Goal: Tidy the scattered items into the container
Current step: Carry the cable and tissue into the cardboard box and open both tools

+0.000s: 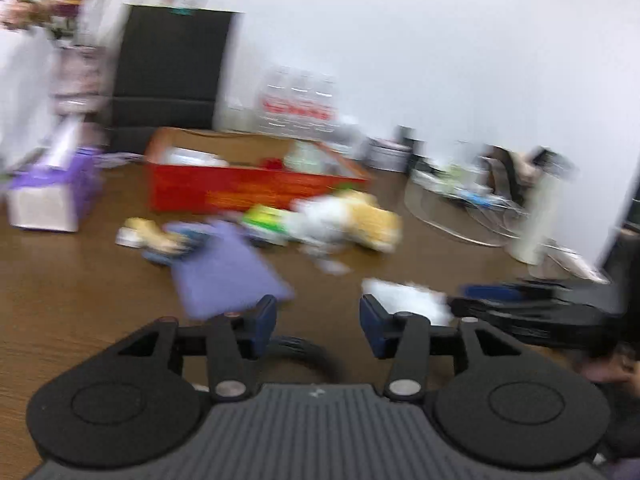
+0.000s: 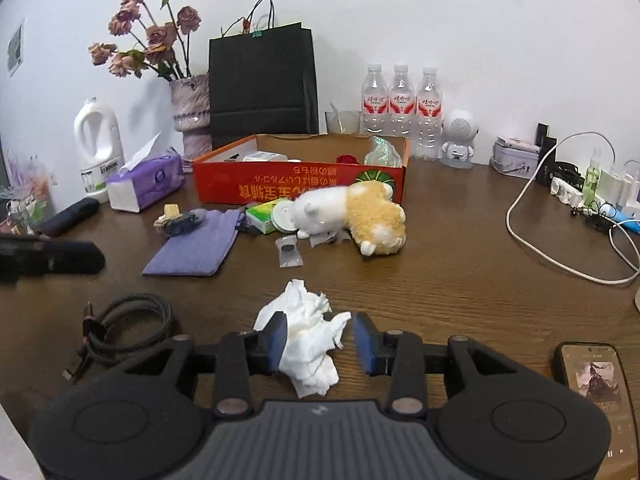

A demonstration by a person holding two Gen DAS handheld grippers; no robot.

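Note:
A red cardboard box (image 2: 300, 186) stands at the back of the brown table, with a few items inside; it also shows blurred in the left wrist view (image 1: 256, 188). In front of it lie a white and tan plush toy (image 2: 352, 212), a green packet (image 2: 262, 214), a purple cloth pouch (image 2: 196, 246) and a small clear packet (image 2: 289, 252). A crumpled white tissue (image 2: 310, 340) lies between the open jaws of my right gripper (image 2: 320, 340). My left gripper (image 1: 318, 326) is open and empty, above the table near the pouch (image 1: 228, 268); the tissue (image 1: 408, 296) is to its right.
A purple tissue pack (image 2: 146, 180), a flower vase (image 2: 192, 116), a black paper bag (image 2: 262, 80), three water bottles (image 2: 400, 104) and a white bottle (image 2: 98, 140) stand at the back. A coiled cable (image 2: 120, 332) lies left, a phone (image 2: 596, 376) right, a white cord (image 2: 532, 240) far right.

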